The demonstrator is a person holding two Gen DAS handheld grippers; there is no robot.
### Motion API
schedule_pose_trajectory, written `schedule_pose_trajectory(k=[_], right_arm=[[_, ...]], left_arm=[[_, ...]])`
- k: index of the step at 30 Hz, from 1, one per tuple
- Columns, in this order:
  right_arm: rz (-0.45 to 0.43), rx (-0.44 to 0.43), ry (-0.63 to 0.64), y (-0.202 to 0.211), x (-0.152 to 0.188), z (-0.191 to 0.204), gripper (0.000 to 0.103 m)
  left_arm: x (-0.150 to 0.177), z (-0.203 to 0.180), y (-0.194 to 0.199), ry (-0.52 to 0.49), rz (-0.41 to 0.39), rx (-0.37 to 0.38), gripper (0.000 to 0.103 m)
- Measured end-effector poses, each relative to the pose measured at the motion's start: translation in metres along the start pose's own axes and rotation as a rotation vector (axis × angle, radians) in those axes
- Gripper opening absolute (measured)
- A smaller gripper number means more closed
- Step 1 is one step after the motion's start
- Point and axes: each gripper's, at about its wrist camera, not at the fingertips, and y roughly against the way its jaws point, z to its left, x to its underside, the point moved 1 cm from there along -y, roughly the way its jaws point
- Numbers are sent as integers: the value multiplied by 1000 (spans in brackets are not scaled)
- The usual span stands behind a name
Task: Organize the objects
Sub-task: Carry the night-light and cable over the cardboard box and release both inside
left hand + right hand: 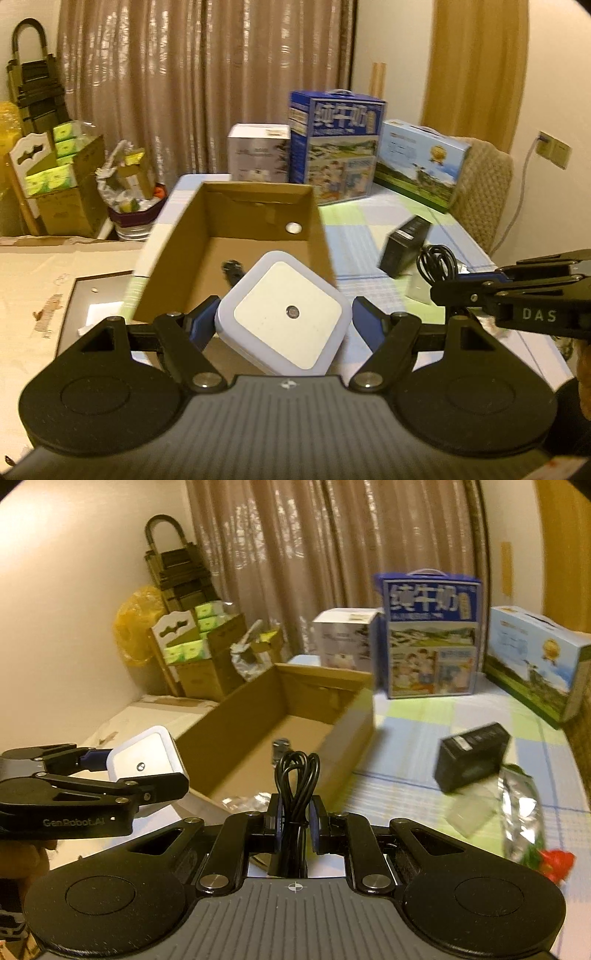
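My left gripper (283, 318) is shut on a white square night light (284, 314) with a small round sensor, held just in front of the open cardboard box (177, 254). In the right wrist view the night light (142, 755) shows at the left in that same gripper. My right gripper (295, 821) is shut on a coiled black cable (297, 775), held near the box's (351, 734) front right corner. A small dark object (232, 266) lies on the box floor. A black adapter (471, 760) rests on the checked tablecloth (424, 731).
Milk cartons (334, 147) and printed boxes (421, 164) stand along the table's far edge. A clear plastic bag (521, 808) and a red item (557, 862) lie at the right. Cartons, a folded trolley (33, 85) and a full bin (129, 192) crowd the left corner.
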Motion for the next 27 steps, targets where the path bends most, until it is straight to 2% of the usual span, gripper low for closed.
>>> schedule_pose_trajectory(k=[13, 27], right_arm=[[26, -59, -50, -68, -40, 13, 11], [55, -43, -104, -115, -48, -1, 11]], left_arm=[[-29, 59, -42, 7, 15, -23, 73], [-32, 68, -94, -37, 67, -4, 74]])
